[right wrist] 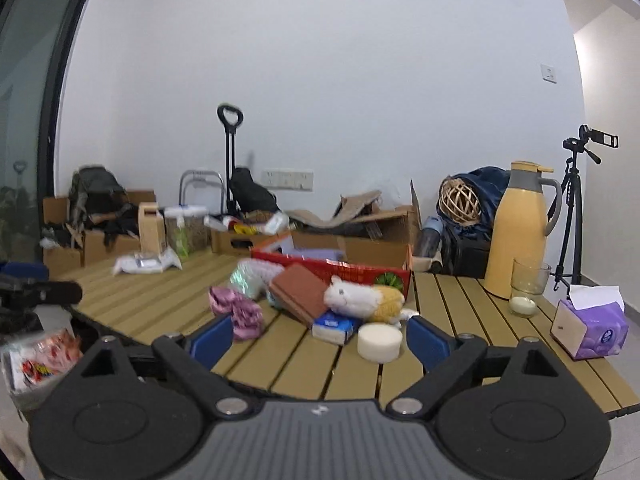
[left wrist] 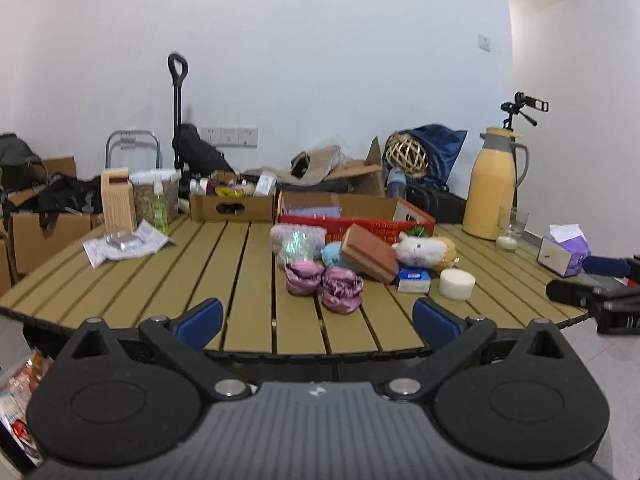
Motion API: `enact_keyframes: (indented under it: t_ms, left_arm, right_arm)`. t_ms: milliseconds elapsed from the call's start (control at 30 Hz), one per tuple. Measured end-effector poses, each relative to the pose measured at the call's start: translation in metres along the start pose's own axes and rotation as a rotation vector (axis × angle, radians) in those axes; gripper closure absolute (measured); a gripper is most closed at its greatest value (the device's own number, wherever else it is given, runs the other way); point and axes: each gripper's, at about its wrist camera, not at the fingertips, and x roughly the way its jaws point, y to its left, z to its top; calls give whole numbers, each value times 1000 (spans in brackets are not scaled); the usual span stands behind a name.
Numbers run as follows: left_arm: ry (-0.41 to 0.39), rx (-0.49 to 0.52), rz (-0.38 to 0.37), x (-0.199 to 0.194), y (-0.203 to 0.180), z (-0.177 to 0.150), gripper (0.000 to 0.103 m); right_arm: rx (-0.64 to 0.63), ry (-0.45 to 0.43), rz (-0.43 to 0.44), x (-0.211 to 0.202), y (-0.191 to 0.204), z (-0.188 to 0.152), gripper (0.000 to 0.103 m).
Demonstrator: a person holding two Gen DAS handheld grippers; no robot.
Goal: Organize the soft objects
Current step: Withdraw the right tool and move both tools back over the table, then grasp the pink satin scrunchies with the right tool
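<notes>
A pile of soft things lies mid-table before a red cardboard box [left wrist: 404,222]: two pink scrunchies [left wrist: 342,289], a white plush toy [left wrist: 420,251], a brown sponge block [left wrist: 370,253], a white round sponge [left wrist: 457,284], a blue tissue pack [left wrist: 414,280] and a wrapped bundle [left wrist: 296,240]. My left gripper [left wrist: 318,318] is open and empty at the table's near edge. My right gripper [right wrist: 320,340] is open and empty, just short of the round sponge [right wrist: 379,342], the plush [right wrist: 354,298] and the scrunchies [right wrist: 240,312]. The red box [right wrist: 360,270] stands behind them.
A yellow thermos [left wrist: 490,188], a glass [right wrist: 528,280], a candle [right wrist: 522,306] and a purple tissue box [right wrist: 590,328] stand at the right. Cartons [left wrist: 232,206], a jar [left wrist: 154,196] and papers [left wrist: 124,244] stand at the back left. A tripod [right wrist: 576,208] stands beyond the table.
</notes>
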Motion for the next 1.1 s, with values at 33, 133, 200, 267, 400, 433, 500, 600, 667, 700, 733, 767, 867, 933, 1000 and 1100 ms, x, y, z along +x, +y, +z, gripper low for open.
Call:
enact_keyframes:
  t_ms: [33, 133, 200, 267, 400, 433, 500, 600, 667, 700, 733, 767, 867, 933, 1000, 1100]
  left_arm:
    - [14, -2, 0, 8, 0, -3, 0]
    - [65, 6, -6, 36, -6, -8, 0]
    - [86, 8, -16, 54, -9, -10, 0]
    - [95, 12, -26, 73, -12, -8, 0]
    - [104, -15, -16, 112, -1, 2, 4]
    - [109, -29, -11, 124, 5, 6, 6]
    - [119, -37, 0, 144, 15, 15, 17]
    - [143, -38, -11, 179, 28, 27, 33]
    - [161, -67, -29, 204, 40, 36, 37]
    - [160, -75, -44, 214, 44, 38, 37]
    - [166, -83, -53, 225, 49, 40, 37]
    - [174, -99, -65, 237, 55, 41, 37]
    - [212, -189, -125, 265, 73, 39, 44]
    - [262, -249, -186, 281, 82, 33, 64]
    - [283, -288, -230, 288, 86, 28, 76]
    - [269, -304, -260, 287, 91, 25, 82]
  right_arm:
    - [-6, 6, 0, 4, 2, -4, 9]
    - [0, 45, 16, 23, 3, -21, 9]
    - [19, 74, 18, 37, 0, -29, 9]
    - [43, 105, 19, 53, -4, -37, 10]
    - [92, 155, 42, 84, -12, -41, 20]
    - [99, 168, 51, 92, -13, -40, 25]
    - [107, 189, 83, 111, -12, -38, 26]
    - [127, 221, 135, 143, -8, -34, 31]
    - [141, 232, 176, 166, -3, -28, 42]
    - [163, 234, 198, 179, -1, -24, 43]
    - [187, 236, 217, 191, 2, -20, 45]
    - [207, 234, 236, 204, 4, -15, 47]
    - [210, 238, 266, 244, 16, -4, 53]
    - [201, 261, 279, 268, 25, -2, 61]
    - [191, 291, 284, 289, 32, -4, 68]
    - [140, 298, 260, 303, 38, -8, 72]
